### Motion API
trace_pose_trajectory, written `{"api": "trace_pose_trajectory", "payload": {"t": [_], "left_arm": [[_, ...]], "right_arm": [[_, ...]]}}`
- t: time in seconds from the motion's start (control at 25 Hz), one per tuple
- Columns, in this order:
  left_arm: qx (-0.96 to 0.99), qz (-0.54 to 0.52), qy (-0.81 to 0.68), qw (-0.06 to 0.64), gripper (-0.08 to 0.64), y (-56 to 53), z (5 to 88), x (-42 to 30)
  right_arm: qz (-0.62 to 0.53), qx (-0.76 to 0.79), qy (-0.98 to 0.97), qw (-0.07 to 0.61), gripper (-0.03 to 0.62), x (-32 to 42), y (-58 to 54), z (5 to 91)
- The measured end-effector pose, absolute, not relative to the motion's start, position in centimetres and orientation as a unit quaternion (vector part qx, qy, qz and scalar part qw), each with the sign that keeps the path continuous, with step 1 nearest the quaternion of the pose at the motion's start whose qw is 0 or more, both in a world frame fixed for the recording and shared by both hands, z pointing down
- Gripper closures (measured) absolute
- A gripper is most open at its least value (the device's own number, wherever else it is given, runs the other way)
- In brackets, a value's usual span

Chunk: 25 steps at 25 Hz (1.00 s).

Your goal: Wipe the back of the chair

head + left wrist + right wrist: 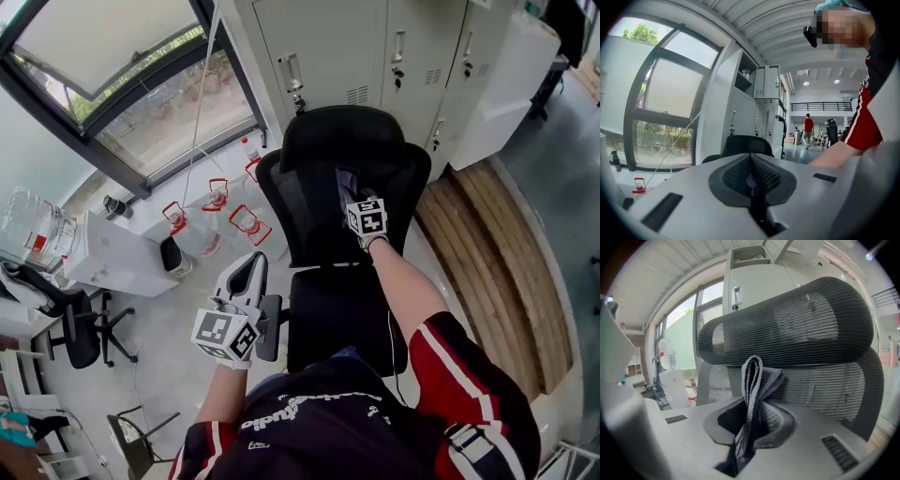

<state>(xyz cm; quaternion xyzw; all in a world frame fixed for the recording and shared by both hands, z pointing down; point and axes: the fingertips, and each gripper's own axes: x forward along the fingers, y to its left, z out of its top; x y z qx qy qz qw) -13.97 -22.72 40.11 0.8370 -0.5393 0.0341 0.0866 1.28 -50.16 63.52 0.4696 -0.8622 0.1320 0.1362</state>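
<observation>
Right tongs (751, 416) pinch grey cloth (753, 378) near chair back (825, 385); left tongs (751, 177) pressed together.

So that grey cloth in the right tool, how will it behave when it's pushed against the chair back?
Probably floppy: the cloth folds over above the right tool, whose jaws are shut on it. Likely light, since that fold stands unsupported. Pressed on the mesh chair back, it should flatten and may bunch rather than slide.

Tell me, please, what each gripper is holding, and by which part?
The right gripper clamps a folded grey cloth by its lower end; the left gripper is shut, empty.
</observation>
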Motion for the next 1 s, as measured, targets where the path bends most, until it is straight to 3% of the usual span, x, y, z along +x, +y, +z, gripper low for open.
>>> {"api": "trace_pose_trajectory", "payload": {"t": [1.0], "left_arm": [[0.860, 0.037, -0.502, 0.079, 0.535, -23.5, 39.9, -9.3]], "right_arm": [[0.116, 0.529, -0.826, 0.153, 0.534, 13.6, -50.5, 63.4]]}}
